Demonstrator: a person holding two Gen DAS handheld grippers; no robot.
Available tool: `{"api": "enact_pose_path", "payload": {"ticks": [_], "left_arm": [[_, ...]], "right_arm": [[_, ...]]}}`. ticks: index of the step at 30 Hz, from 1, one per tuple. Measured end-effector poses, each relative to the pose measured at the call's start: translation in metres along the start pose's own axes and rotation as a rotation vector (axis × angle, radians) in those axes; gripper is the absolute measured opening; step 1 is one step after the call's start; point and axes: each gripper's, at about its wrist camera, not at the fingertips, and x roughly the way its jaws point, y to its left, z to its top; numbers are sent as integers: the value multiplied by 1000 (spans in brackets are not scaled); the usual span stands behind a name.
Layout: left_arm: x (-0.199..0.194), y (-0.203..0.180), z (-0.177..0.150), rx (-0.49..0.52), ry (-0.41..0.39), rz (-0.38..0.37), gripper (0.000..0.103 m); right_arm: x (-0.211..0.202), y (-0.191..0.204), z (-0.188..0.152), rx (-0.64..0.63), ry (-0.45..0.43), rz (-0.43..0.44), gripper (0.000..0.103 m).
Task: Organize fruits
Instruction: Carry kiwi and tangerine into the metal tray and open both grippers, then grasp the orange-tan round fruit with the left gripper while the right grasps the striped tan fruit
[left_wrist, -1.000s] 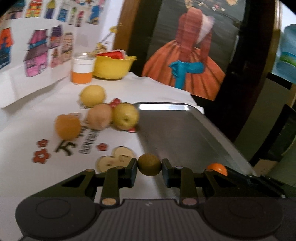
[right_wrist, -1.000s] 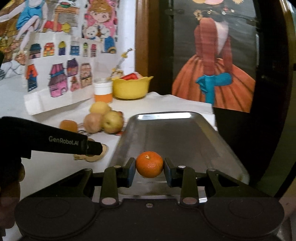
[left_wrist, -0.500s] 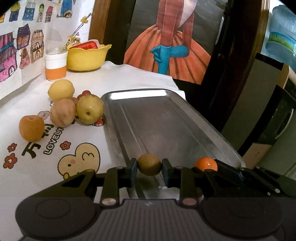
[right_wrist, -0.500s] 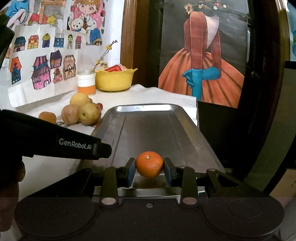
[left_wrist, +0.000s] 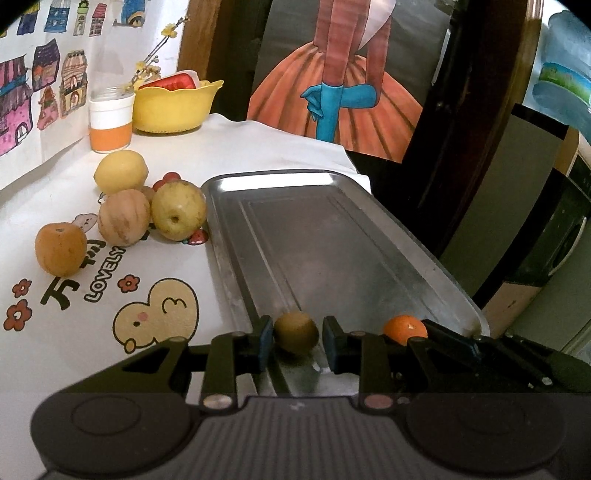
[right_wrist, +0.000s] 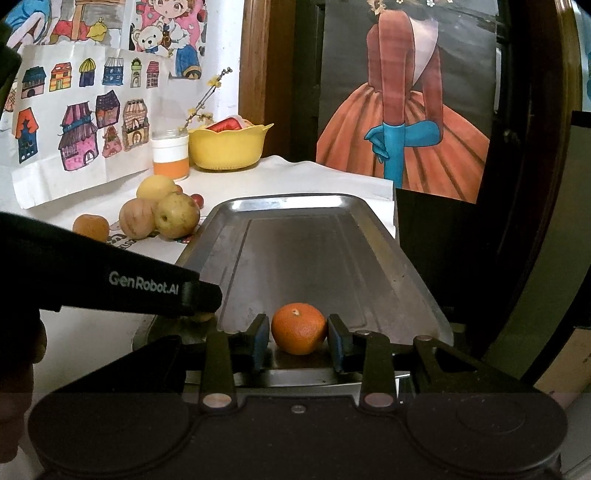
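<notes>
A steel tray (left_wrist: 277, 177) lies lengthwise on the white tablecloth. My left gripper (left_wrist: 297, 341) is shut on a brown-green kiwi (left_wrist: 295, 332), low over the tray's near left end. My right gripper (right_wrist: 297, 339) is shut on an orange mandarin (right_wrist: 298, 328), which sits at the tray's (right_wrist: 280, 201) near end. In the left wrist view the mandarin (left_wrist: 404, 328) shows just right of the kiwi. Left of the tray lie a yellow fruit (left_wrist: 120, 171), a pinkish apple (left_wrist: 123, 218), a green-yellow apple (left_wrist: 179, 210) and an orange fruit (left_wrist: 61, 249).
A yellow bowl (left_wrist: 173, 107) and a white-and-orange jar (left_wrist: 110, 123) stand at the back of the table by the wall drawings. The table ends just right of the tray, with a dark door frame beyond. The left gripper's black housing (right_wrist: 110, 280) crosses the right view's lower left.
The left gripper carried the kiwi right, from over the tablecloth to the tray's near end. The right gripper brought the mandarin down to the tray's near end. Both grips still hold.
</notes>
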Motion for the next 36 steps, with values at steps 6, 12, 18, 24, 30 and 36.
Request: {"api": "enact_pose_path", "payload": {"ticks": [6, 12, 18, 24, 30, 36], "left_arm": [[-7, 2, 1, -24, -22, -7, 37], [-18, 9, 5, -50, -72, 7, 63], [-37, 26, 9, -86, -140, 51, 87], [-54, 50, 10, -119, -213, 126, 102], [-65, 73, 5, -125, -244, 207, 103], [-73, 99, -3, -142, -237, 266, 103]], "right_arm": [[-3, 0, -1, 5, -16, -8, 49], [-11, -1, 0, 28, -49, -4, 72], [-23, 3, 4, 40, -102, 6, 96], [-30, 12, 9, 52, -134, 39, 102], [-33, 29, 12, 53, -139, 84, 102], [-31, 58, 16, 1, -126, 135, 102]]}}
